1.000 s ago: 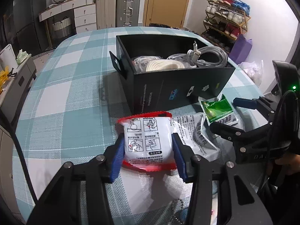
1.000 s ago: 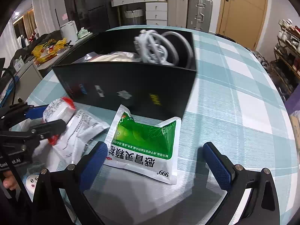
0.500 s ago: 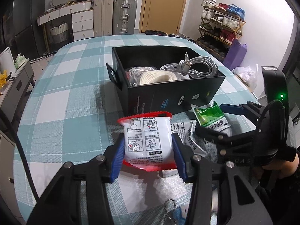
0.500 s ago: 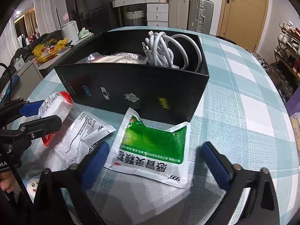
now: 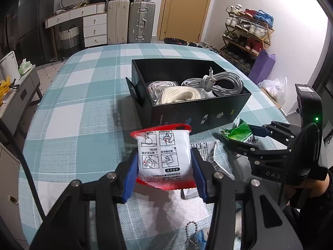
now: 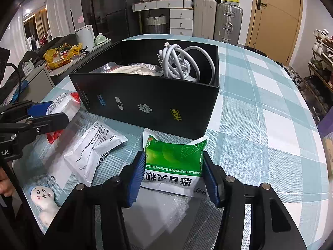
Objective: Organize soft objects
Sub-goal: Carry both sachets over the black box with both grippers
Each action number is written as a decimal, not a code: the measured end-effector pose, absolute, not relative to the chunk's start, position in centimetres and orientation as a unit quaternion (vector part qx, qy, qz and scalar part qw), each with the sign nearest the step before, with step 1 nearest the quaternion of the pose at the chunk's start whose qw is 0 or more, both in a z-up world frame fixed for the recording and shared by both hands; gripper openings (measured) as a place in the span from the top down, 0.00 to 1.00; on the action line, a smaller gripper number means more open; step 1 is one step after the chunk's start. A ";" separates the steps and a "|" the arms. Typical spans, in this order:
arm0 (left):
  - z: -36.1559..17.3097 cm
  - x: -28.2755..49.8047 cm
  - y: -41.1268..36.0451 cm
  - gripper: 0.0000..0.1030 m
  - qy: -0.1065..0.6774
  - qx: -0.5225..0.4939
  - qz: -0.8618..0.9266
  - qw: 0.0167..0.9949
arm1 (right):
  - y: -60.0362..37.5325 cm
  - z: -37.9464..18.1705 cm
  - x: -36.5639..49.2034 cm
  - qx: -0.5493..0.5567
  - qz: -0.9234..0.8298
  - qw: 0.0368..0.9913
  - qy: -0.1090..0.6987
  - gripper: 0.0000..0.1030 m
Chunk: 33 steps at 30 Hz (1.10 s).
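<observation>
From the left wrist camera, the left gripper [image 5: 164, 174] has its blue fingers [image 5: 130, 178] pinching a white pouch with red edges [image 5: 164, 156], held up off the checked table [image 5: 83, 114]. The pouch's bottom edge blocks whatever sits right under it. Behind it is the black box [image 5: 195, 112] with coiled white cables [image 5: 214, 82] and a cream rope bundle [image 5: 179, 94]; the stuff deeper in the box is too tangled to make out. Off to the right the right gripper [image 5: 242, 138] shows side-on, its fingertips half buried in a green sachet [image 5: 239, 133].

From the right wrist camera, the right gripper [image 6: 173, 176] has just been closing, and its fingers [image 6: 136, 179] now press both sides of the green sachet [image 6: 174, 160], which lies just in front of the black box [image 6: 145, 102]. A crumpled white sachet [image 6: 93, 154] lies to the left, and a little plush keychain [image 6: 44, 200] is partly cut off by the gripper frame. The left gripper [image 6: 50, 112] pokes in at the edge with the red-edged pouch.
</observation>
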State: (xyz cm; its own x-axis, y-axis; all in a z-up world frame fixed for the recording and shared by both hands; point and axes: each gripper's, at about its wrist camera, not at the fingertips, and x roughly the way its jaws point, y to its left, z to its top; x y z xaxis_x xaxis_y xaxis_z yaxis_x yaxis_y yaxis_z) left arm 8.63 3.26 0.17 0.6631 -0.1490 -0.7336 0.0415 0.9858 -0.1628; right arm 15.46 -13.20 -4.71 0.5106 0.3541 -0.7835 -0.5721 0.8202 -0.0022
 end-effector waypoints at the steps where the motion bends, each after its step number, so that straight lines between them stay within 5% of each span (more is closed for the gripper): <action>1: 0.2 8.6 3.2 0.54 0.406 -0.066 -0.052 0.910 | -13.3 -4.7 15.4 -0.130 0.271 0.859 0.414 0.49; 33: 3.9 7.3 4.0 0.54 0.342 -0.071 -0.033 0.936 | -15.1 3.9 11.0 -0.078 0.334 0.895 0.285 0.50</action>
State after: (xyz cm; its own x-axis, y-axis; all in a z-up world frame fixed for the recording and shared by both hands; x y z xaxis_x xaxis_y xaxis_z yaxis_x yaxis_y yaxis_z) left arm 7.33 3.96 3.91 0.7637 -0.1101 -0.6361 0.0134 0.9878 -0.1549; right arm 11.03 -15.08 3.91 0.6137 0.5541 -0.5625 -0.6426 0.7645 0.0519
